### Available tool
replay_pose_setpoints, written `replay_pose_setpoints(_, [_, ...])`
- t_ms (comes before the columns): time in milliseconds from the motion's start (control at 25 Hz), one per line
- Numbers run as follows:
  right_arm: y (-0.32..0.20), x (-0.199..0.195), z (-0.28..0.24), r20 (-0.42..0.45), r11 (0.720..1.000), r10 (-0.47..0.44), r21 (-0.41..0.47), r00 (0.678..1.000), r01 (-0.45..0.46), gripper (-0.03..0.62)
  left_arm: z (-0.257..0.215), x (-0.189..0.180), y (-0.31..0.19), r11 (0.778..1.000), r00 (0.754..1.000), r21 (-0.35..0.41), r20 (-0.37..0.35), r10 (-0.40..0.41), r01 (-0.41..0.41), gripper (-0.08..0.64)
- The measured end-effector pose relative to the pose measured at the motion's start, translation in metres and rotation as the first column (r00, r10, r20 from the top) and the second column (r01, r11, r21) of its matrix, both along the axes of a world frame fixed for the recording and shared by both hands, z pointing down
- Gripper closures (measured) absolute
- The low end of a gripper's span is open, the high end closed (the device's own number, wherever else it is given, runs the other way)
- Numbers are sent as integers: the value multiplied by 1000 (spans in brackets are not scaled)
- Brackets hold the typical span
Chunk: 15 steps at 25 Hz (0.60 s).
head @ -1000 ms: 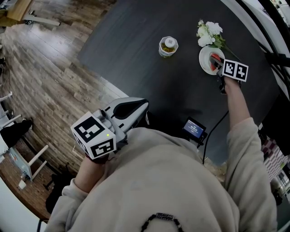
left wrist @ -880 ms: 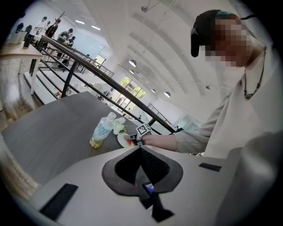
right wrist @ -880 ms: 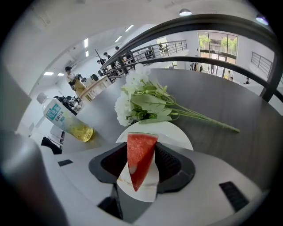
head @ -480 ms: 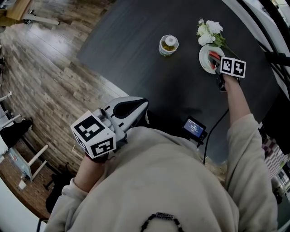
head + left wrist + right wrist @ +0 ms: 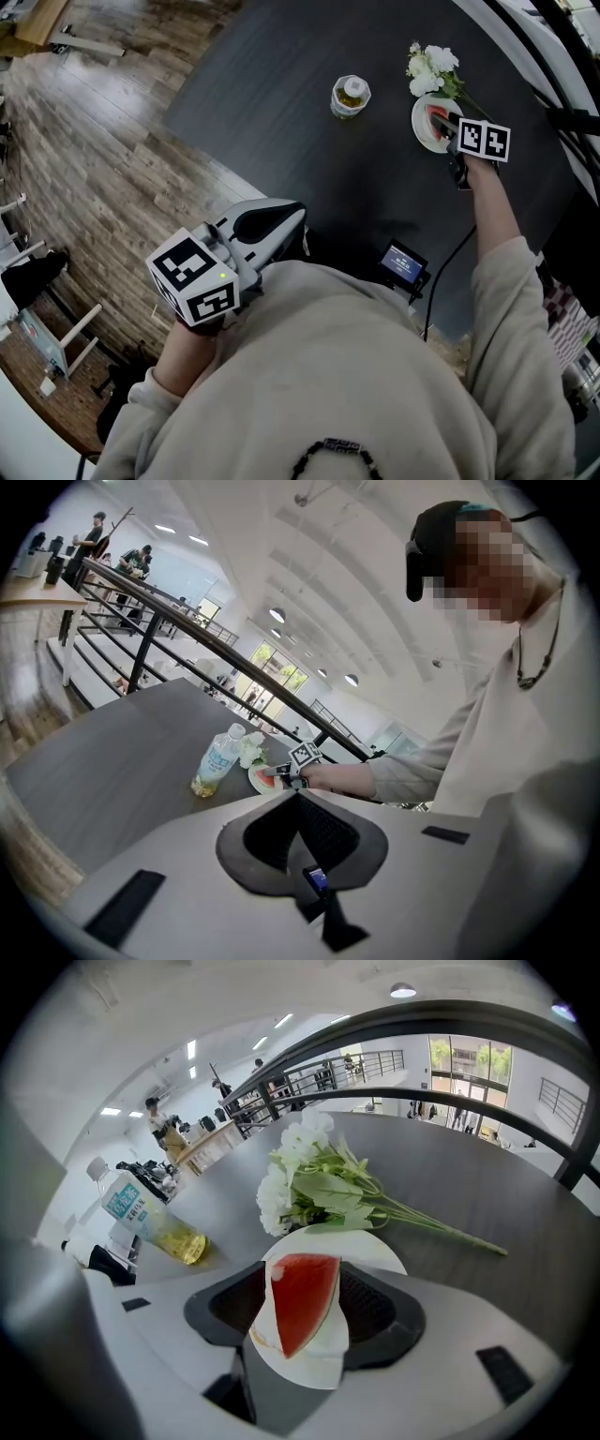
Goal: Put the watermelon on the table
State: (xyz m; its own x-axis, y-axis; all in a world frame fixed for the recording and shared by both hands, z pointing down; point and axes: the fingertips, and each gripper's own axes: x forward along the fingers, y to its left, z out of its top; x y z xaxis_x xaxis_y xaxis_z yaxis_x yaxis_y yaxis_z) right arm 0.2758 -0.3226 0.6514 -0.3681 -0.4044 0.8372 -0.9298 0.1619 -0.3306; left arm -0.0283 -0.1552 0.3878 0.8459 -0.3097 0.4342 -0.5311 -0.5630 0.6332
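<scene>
Two jaws on our right gripper have just been opening and straddle the watermelon slice on its white plate, ready, we reckon, to lift it onto the worktop. Our left gripper idles closed and empty.

We see red watermelon, a white plate, white flowers with green leaves, a dark grey surface and a bottle of yellow liquid
</scene>
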Motion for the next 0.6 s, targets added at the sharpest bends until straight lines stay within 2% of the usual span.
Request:
replay_pose_setpoints(320, [3, 3, -28, 14, 998, 51, 43, 999, -52, 354, -9, -2, -3, 999, 999, 24, -11, 42, -42, 557])
replay_pose_setpoints(600, [39, 33, -89, 17, 980, 165, 108, 986, -166, 356, -40, -7, -12, 990, 992, 92, -52, 115, -110, 558])
